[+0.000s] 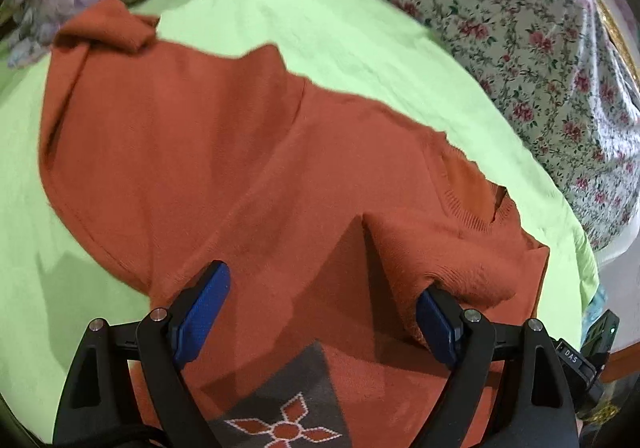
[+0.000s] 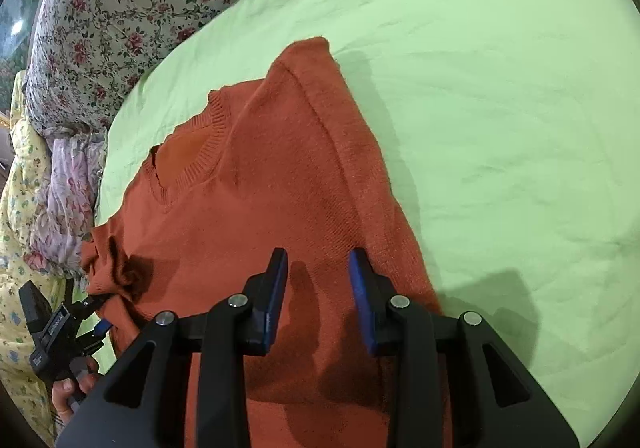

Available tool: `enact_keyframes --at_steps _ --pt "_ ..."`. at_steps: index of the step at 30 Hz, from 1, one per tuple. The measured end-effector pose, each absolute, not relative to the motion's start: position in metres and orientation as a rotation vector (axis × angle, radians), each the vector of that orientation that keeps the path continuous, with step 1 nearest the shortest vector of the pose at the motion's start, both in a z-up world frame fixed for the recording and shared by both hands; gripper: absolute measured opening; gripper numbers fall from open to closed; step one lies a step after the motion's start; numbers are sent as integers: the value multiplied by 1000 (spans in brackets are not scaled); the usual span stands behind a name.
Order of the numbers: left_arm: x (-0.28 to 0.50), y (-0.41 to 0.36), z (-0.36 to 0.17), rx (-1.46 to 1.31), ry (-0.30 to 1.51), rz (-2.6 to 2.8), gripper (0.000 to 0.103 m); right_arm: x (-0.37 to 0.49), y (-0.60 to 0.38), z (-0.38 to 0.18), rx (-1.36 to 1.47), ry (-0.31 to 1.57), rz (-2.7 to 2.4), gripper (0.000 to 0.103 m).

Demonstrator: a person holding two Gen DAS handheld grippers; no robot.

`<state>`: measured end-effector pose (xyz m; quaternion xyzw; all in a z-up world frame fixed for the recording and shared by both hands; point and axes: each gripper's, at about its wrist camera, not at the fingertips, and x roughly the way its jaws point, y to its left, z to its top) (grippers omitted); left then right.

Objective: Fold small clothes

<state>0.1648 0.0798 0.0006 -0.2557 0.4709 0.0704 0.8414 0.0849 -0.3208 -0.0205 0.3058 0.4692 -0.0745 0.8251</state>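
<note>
An orange knitted sweater (image 1: 224, 151) lies spread on the green sheet (image 1: 360, 47), its ribbed collar (image 2: 208, 143) toward the floral bedding. A grey patterned band (image 1: 280, 400) shows at its near edge. My left gripper (image 1: 324, 280) stands wide open over the sweater. A raised bunch of knit (image 1: 452, 260) rests against its right finger, and nothing is pressed between the pads. The right wrist view shows that gripper (image 2: 98, 312) at the sweater's crumpled left corner, a hand behind it. My right gripper (image 2: 319, 254) hovers partly open over the sweater's body with nothing between its fingers.
Floral bedding (image 1: 520, 47) is heaped along the far side of the green sheet (image 2: 500, 127). A pale flowered cloth (image 2: 68, 187) and a yellow one (image 2: 20, 248) lie beside the sweater's left corner. One sleeve end (image 1: 104, 31) is folded back at the far left.
</note>
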Motion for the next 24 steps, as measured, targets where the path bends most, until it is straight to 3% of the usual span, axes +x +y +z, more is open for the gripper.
enact_keyframes --at_steps 8,11,14,15,16,18,24 --pt "165 62 -3 -488 1041 66 89 89 -311 6 474 962 -222 36" --pt "176 43 -1 -446 1052 52 89 102 -312 12 359 975 -297 51" --pt "196 19 -6 -320 1090 81 89 118 -314 7 288 999 -314 54" --pt "201 14 -8 -296 1090 81 87 126 -313 0 270 1037 -310 50" --pt "206 10 -11 -280 1097 86 80 129 -314 -4 263 1055 -302 31" --pt "211 13 -13 -272 1109 87 69 133 -314 -7 241 1075 -296 14" --pt "177 83 -11 -411 1072 206 64 117 -339 6 338 1011 -327 10"
